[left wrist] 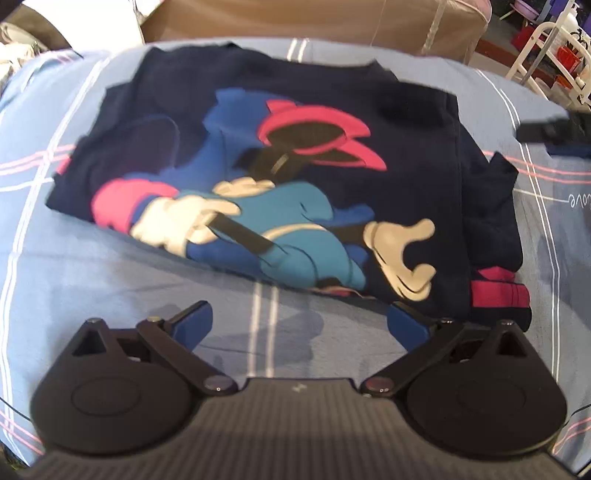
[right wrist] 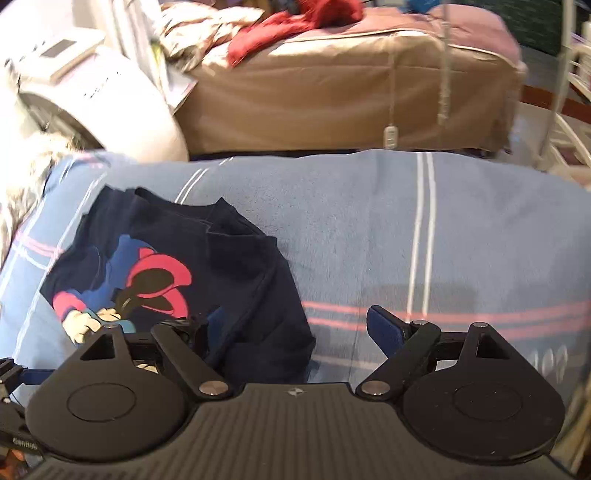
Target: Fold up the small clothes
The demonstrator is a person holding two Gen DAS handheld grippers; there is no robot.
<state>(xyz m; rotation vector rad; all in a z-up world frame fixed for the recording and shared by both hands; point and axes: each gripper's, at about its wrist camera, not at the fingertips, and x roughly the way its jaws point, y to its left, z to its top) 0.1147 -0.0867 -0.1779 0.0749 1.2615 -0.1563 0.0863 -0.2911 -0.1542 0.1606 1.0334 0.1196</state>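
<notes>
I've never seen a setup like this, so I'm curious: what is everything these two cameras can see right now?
Navy sweatshirt with a cartoon print: one, dark blue with pink, blue and cream figure, lying partly folded on the blanket.
Light blue blanket with white and pink stripes: one, covering the work surface under the sweatshirt.
Tan-covered bed: one, brown, behind the blanket.
Red cloth: one, crumpled on top of that bed.
White appliance: one, far left in the right wrist view.
White rack: one, far right, partly cut off.
Left gripper: black with blue pads, open, over the blanket at the sweatshirt's near edge.
Right gripper: same make, open, over the sweatshirt's right edge.
</notes>
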